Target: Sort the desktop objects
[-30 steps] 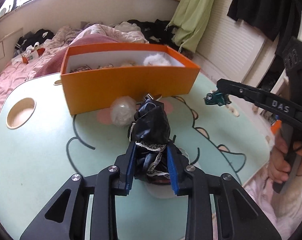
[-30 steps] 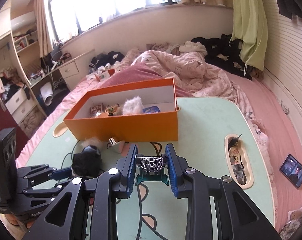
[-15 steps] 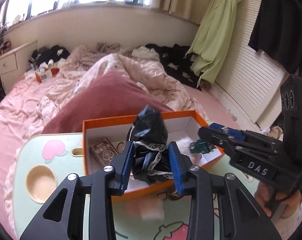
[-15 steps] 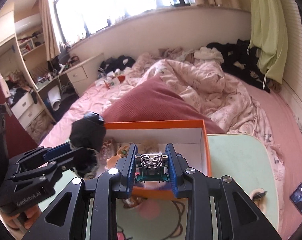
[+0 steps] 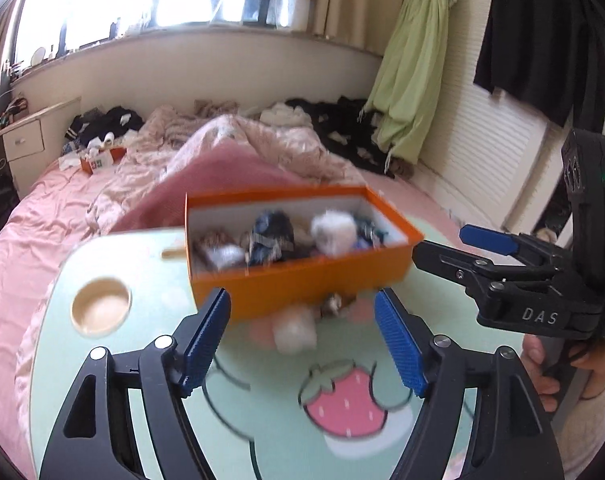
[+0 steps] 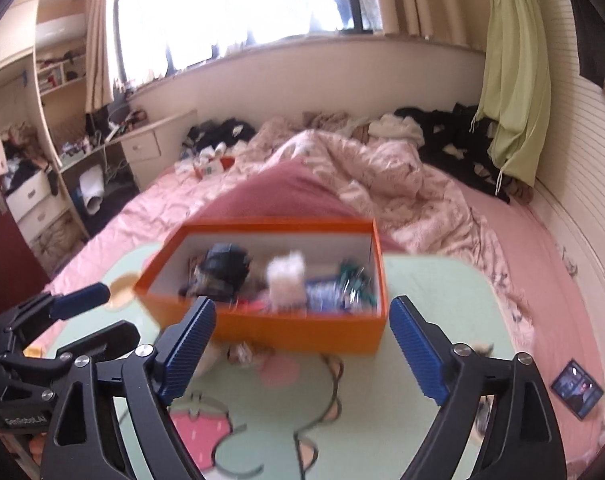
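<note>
The orange box (image 5: pixel 302 282) (image 6: pixel 302 332) stands on the pale green table (image 5: pixel 142 380), just beyond both grippers. Inside it lie a black lace cloth bundle (image 5: pixel 270 236) (image 6: pixel 222 268), a white fluffy ball (image 5: pixel 332 232) (image 6: pixel 286 276) and a green toy car (image 6: pixel 354 280), all blurred. My left gripper (image 5: pixel 302 304) (image 6: pixel 122 312) hangs in front of the box, its jaws opening with nothing between them. My right gripper (image 6: pixel 302 308) (image 5: pixel 442 242) is at the box's right end, jaws also opening and empty. A hand (image 5: pixel 582 364) holds its handle.
A pale round ball (image 5: pixel 294 330) and a small trinket (image 5: pixel 334 304) lie on the table against the box's front wall. A round cup recess (image 5: pixel 100 310) is at the table's left. A pink bed (image 6: pixel 522 240) with a phone (image 6: pixel 578 388) surrounds the table.
Both grippers went from above the table to over the box, then let go. The black bundle and the toy car now lie in the box, and both jaws stand wide.
</note>
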Demonstrator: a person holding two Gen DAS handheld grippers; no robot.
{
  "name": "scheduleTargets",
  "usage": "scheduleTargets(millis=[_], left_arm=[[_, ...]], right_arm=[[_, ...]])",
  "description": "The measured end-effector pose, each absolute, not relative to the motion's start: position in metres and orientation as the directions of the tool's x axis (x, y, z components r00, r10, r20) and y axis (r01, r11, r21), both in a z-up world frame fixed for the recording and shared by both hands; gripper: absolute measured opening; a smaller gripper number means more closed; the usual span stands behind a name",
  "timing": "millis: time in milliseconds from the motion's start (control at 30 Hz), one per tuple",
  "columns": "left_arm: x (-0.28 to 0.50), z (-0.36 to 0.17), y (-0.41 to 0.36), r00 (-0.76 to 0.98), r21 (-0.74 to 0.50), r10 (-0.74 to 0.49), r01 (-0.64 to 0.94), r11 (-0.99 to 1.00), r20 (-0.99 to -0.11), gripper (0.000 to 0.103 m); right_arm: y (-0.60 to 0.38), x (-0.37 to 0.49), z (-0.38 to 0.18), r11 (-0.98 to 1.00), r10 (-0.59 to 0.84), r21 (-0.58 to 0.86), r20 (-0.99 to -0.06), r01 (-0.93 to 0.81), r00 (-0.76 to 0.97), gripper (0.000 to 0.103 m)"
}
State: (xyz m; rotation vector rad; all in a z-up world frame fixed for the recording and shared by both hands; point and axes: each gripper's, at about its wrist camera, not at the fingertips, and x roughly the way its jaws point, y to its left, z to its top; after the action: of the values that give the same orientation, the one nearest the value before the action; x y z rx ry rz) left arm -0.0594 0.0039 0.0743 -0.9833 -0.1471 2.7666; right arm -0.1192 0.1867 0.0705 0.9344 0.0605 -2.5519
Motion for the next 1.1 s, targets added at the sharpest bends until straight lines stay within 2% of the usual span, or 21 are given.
scheduleTargets(millis=[133,333,400,600,767,1000,1033,1067,1100], left_arm=[[-0.038,0.048,0.009,-0.711,-0.178,0.224,-0.140,-0.974,-0.667,0.075],[-0.020,0.020,0.023,-0.704,-0.108,0.153,-0.107,-0.988,-0.693,0.075],[-0.019,0.013,0.023,-0.695,-0.109,0.146,-0.097,-0.989,-0.704,0.075],[-0.019,0.003,0.020,-0.688,-0.085,0.102,-0.058,-0.995,-0.718,0.084],[-0.021,0.001,0.020,-0.690,-0.068,0.083,-0.049,-0.997,-0.719,0.092],[-0.022,-0.001,0.026,-0.688,-0.016,0.044,-0.047,-0.999,-0.725,0.093],[-0.022,-0.001,0.026,-0.688,-0.014,0.042,-0.047,-0.999,-0.725,0.096],[-0.023,-0.002,0.026,-0.684,-0.012,0.037,-0.042,-0.999,-0.729,0.103],[-0.023,-0.002,0.025,-0.681,-0.013,0.034,-0.036,-0.999,-0.732,0.103]], right_arm=[[0.187,-0.097,0.039,-0.899,-0.379,0.134,-0.716,0.418,-0.586,0.090],[0.184,-0.073,0.002,-0.923,-0.277,0.039,-0.758,0.383,-0.590,0.090],[0.186,-0.075,-0.010,-0.926,-0.269,0.049,-0.782,0.374,-0.562,0.090],[0.189,-0.074,-0.020,-0.938,-0.225,0.012,-0.781,0.347,-0.583,0.103],[0.192,-0.073,-0.022,-0.941,-0.224,0.011,-0.771,0.338,-0.596,0.103],[0.193,-0.074,-0.020,-0.948,-0.213,0.011,-0.763,0.317,-0.610,0.103],[0.194,-0.074,-0.020,-0.950,-0.211,0.012,-0.763,0.313,-0.611,0.103],[0.194,-0.074,-0.020,-0.950,-0.209,0.011,-0.763,0.311,-0.612,0.103],[0.194,-0.074,-0.020,-0.951,-0.208,0.012,-0.763,0.309,-0.612,0.103]])
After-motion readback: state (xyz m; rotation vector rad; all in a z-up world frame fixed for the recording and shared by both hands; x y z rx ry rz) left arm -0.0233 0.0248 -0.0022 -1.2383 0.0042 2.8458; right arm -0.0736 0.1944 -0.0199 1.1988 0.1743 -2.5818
